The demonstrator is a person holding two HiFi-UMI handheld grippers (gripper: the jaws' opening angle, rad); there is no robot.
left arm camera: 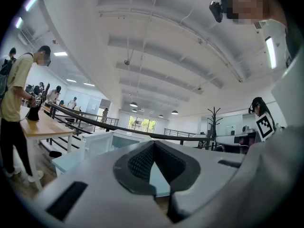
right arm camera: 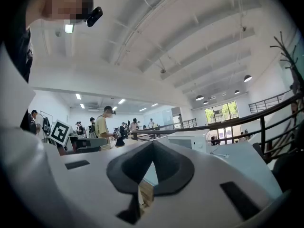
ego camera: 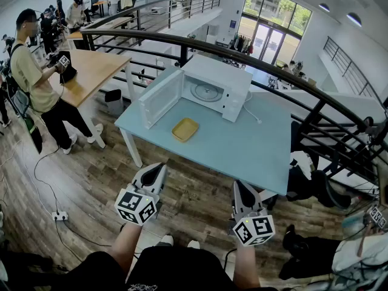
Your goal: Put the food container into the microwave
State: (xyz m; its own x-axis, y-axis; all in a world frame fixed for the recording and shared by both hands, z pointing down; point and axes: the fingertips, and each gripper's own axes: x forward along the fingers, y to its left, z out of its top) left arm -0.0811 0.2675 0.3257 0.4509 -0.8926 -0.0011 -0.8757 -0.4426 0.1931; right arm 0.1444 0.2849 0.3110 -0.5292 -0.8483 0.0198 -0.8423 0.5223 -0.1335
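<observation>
A shallow yellow food container [ego camera: 185, 129] lies on the light blue table [ego camera: 242, 147], just in front of the white microwave [ego camera: 212, 90]. The microwave door [ego camera: 160, 98] is swung open to the left and the cavity shows its glass turntable. My left gripper [ego camera: 157, 171] and right gripper [ego camera: 241, 191] hover over the wooden floor, short of the table's near edge, both shut and holding nothing. In the left gripper view the jaws [left arm camera: 154, 145] meet at the tip, with the microwave [left arm camera: 102, 142] beyond. The right gripper view shows the same shut tips [right arm camera: 153, 144] and the microwave [right arm camera: 190, 140].
A black railing [ego camera: 254, 59] curves behind the table. At the left, a person [ego camera: 36, 83] stands by a wooden table [ego camera: 91, 68]. A power strip [ego camera: 59, 216] and cables lie on the floor. Dark bags [ego camera: 309, 183] sit right of the blue table.
</observation>
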